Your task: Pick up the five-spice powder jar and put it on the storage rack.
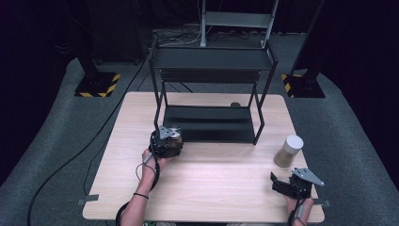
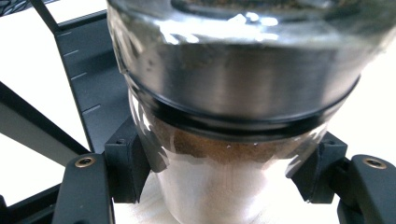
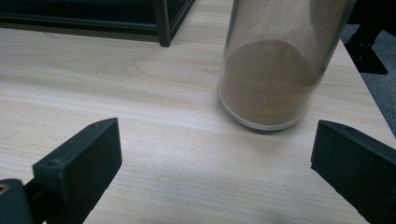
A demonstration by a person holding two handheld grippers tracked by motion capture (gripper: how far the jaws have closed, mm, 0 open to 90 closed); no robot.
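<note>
High view first: the left gripper (image 1: 165,141) is clamped on a glass jar of dark powder (image 1: 175,135), right at the front left corner of the black two-tier rack (image 1: 211,89). The rack's lower shelf (image 1: 209,123) lies just beyond and to the right of the jar, so that's the direction that matters, and the front left post (image 1: 156,101) is the thing to clear. Over near the table's (image 1: 207,188) right edge a second jar, white-lidded with tan powder (image 1: 288,150), stands upright, with the right gripper (image 1: 288,186) just in front of it, close to the front right corner.

Left gripper view: the pads (image 2: 128,165) press both sides of the dark powder jar (image 2: 224,140) below its steel band. The jar stands upright, long axis vertical, with the rack frame (image 2: 84,84) close behind on the left.

Right gripper view: jaws spread wide with nothing between them. The tan jar (image 3: 275,65) sits straight ahead, slightly toward the right jaw, upright on bare wood. Rack post (image 3: 163,23) is well off to the left, so nothing blocks a straight push forward, I'd say.
</note>
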